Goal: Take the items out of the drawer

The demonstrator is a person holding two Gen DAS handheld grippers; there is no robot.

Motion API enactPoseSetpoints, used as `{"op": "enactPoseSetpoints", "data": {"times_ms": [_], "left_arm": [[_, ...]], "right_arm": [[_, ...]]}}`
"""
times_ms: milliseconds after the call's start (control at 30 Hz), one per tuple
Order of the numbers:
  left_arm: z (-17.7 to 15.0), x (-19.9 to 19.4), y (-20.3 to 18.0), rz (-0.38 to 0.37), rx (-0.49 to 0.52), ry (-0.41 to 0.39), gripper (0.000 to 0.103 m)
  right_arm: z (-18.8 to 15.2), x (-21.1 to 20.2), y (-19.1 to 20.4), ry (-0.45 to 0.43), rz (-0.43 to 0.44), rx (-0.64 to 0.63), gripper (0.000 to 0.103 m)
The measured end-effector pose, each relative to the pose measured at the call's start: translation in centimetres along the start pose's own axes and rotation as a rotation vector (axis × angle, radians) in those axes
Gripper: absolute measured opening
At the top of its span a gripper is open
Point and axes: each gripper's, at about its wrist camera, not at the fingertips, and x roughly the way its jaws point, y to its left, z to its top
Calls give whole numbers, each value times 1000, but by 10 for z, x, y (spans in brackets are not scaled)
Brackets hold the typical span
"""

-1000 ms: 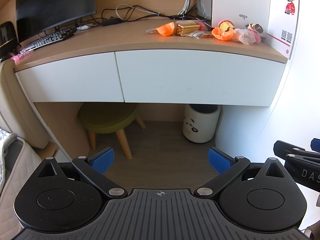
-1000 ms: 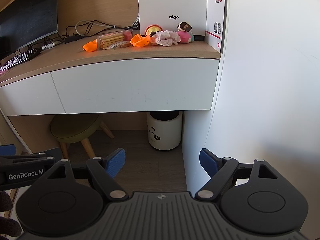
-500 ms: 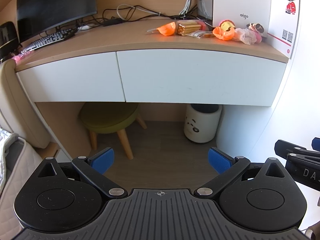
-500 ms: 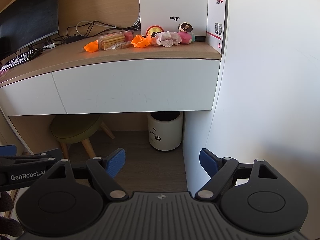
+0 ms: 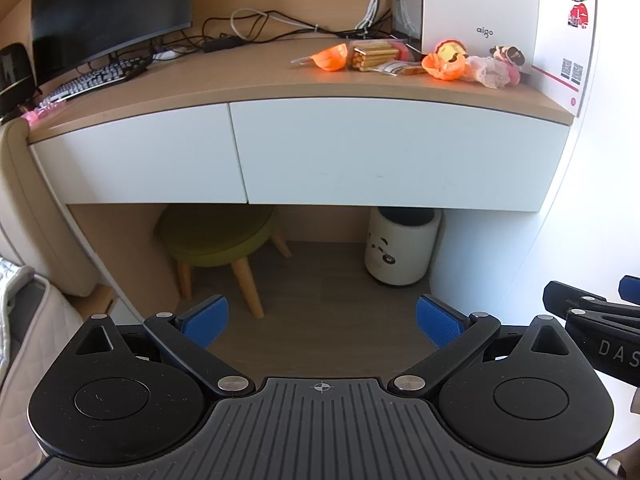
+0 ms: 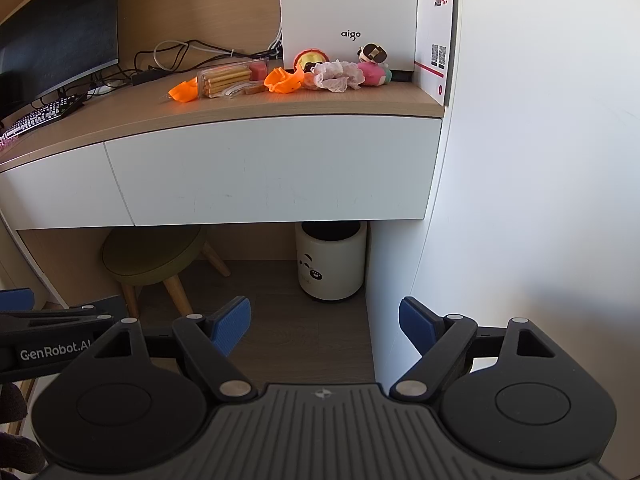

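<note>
I had both grippers held back from the right drawer (image 5: 400, 152), which sat shut, its white front flush under the counter (image 5: 248, 80). Its long axis ran left to right, square across my view, up and ahead of both sets of jaws. The left gripper (image 5: 322, 320) faced the front about centre; the right gripper (image 6: 325, 326) sat toward the drawer's right end, close by the white wall (image 6: 540, 160). Neither looked clearly nearer. Both jaws stood wide apart, nothing between the blue pads. No handle showed on the front; I judged the lower edge the likely pull point.

On the counter above the drawer's right half lay a cluster of small items: orange shells (image 5: 444, 65), a snack-stick pack (image 5: 374, 55), a pink frilly thing (image 5: 490, 72), a small doll (image 6: 373, 55), all just in front of the white box (image 5: 480, 4). That fits either items already lifted out and the drawer closed again, or clutter lying there with the drawer's contents inside; I couldn't tell which.

Below the drawer: green stool (image 5: 216, 240) at left, panda bin (image 5: 402, 248) at right, wood floor.
</note>
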Motion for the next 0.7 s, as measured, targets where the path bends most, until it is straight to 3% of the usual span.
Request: {"op": "enactPoseSetpoints", "data": {"times_ms": [700], "left_arm": [[1,0,-3,1,-3,5,103]], "right_arm": [[-3,-1,2,2,0,-5,82]]}}
